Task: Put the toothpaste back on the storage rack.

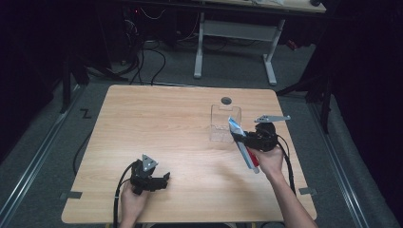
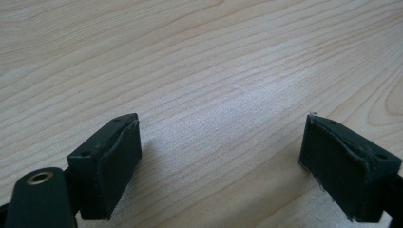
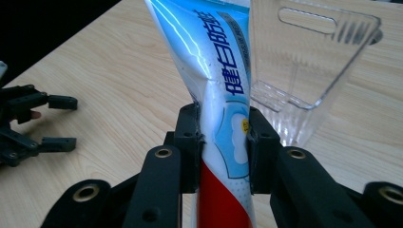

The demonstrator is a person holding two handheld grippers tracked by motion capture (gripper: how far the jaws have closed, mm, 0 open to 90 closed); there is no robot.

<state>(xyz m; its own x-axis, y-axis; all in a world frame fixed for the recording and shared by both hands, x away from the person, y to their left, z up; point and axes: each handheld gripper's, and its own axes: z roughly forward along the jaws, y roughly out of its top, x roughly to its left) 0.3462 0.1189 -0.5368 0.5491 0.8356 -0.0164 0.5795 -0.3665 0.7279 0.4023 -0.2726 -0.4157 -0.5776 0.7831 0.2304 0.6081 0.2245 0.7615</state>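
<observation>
Toothpaste tube (image 3: 216,71) clamped in right claw (image 3: 223,133) beside clear holder (image 3: 309,61); left claw (image 2: 223,166) wide open, empty.

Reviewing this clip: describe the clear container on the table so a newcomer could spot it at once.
On the wooden table, look right of centre, below the round grey hole. The clear plastic holder stands upright beside the toothpaste tube clamped in the right gripper. It is see-through, with a slot handle in its taller back wall.

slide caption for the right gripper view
Right gripper clamps blue-and-white toothpaste tube beside clear plastic holder.
</observation>
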